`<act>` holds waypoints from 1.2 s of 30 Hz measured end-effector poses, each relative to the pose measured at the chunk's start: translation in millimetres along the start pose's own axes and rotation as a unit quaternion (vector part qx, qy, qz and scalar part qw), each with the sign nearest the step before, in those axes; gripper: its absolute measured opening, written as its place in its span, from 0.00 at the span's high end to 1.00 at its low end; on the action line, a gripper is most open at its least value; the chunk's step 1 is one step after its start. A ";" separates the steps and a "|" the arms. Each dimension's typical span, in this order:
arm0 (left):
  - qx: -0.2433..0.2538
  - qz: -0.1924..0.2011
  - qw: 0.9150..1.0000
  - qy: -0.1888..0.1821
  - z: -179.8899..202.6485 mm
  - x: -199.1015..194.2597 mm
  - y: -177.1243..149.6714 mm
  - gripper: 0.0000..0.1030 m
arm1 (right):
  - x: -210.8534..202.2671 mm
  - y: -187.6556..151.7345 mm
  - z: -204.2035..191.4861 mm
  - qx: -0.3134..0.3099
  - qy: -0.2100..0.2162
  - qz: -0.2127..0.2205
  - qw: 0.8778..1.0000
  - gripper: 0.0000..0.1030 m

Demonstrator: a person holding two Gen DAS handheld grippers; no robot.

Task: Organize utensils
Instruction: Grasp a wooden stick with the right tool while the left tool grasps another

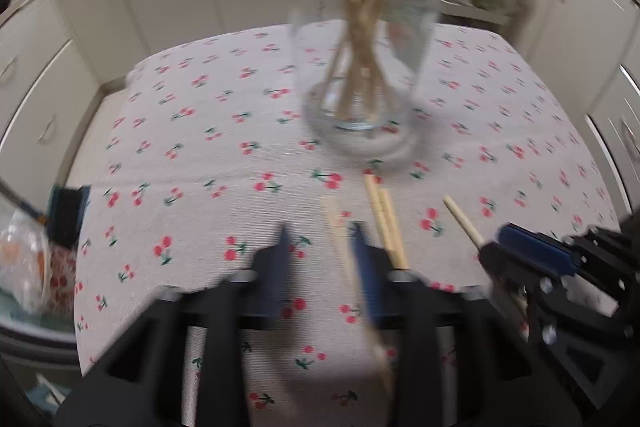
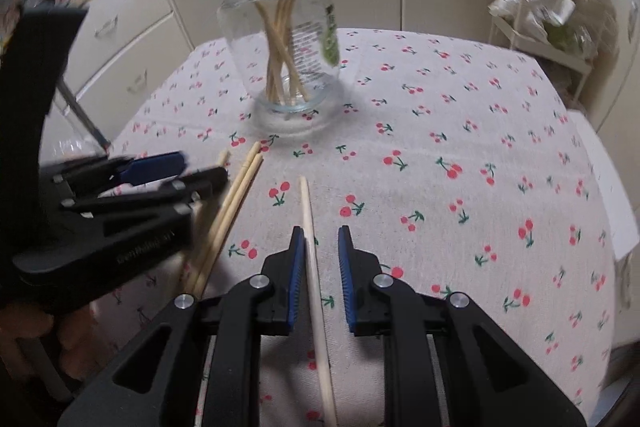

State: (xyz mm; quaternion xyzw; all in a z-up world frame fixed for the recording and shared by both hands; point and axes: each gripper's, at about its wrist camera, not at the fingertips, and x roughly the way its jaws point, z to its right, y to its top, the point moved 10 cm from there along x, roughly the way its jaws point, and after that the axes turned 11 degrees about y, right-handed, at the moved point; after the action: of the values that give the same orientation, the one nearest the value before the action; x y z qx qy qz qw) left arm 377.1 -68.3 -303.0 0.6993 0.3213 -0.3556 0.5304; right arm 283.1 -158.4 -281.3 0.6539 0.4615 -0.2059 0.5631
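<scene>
Cherry-print table (image 2: 460,115): jar (image 2: 280,39), chopsticks (image 2: 236,203)

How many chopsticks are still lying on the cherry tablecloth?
4. One pale chopstick lies between the right gripper fingers. A touching pair lies left of it. One more sits by the left gripper. The grippers may hide others.

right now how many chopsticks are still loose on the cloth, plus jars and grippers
loose chopsticks: 4
glass jar: 1
grippers, left gripper and right gripper: 2
total: 7
</scene>
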 end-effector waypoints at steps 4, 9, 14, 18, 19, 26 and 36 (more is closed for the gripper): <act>0.055 0.011 0.998 -0.035 11.1 -4.7 -2.2 0.93 | -4.8 -5.2 7.7 0.042 0.021 -0.008 0.999 0.94; 0.080 -0.012 0.993 -0.083 14.1 -6.1 -2.6 0.93 | -2.1 -5.1 0.5 0.013 0.018 -0.034 0.999 0.90; 0.092 -0.024 0.994 -0.056 14.6 -2.6 1.1 0.92 | -0.3 -6.7 -5.9 -0.041 0.000 -0.050 0.998 0.90; 0.090 -0.028 0.995 -0.042 13.2 0.6 -0.1 0.92 | -1.9 -8.3 -6.0 -0.047 -0.004 -0.046 0.998 0.93; 0.090 -0.031 0.995 -0.043 12.0 1.4 -1.3 0.94 | -2.9 -9.3 -5.3 -0.042 0.000 -0.049 0.998 0.94; 0.092 -0.036 0.995 -0.010 3.6 1.9 -4.8 0.65 | -5.3 -12.8 -5.2 -0.049 -0.003 -0.049 0.998 0.94; 0.047 -0.022 0.998 -0.025 -6.3 -1.5 -8.6 0.95 | -7.9 -13.2 4.0 0.016 0.040 -0.029 0.999 0.94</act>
State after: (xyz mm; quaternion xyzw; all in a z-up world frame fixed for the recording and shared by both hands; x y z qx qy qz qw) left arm 370.2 -60.4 -305.0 0.7070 0.3064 -0.3990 0.4970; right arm 269.2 -165.8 -283.4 0.6567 0.4994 -0.2033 0.5272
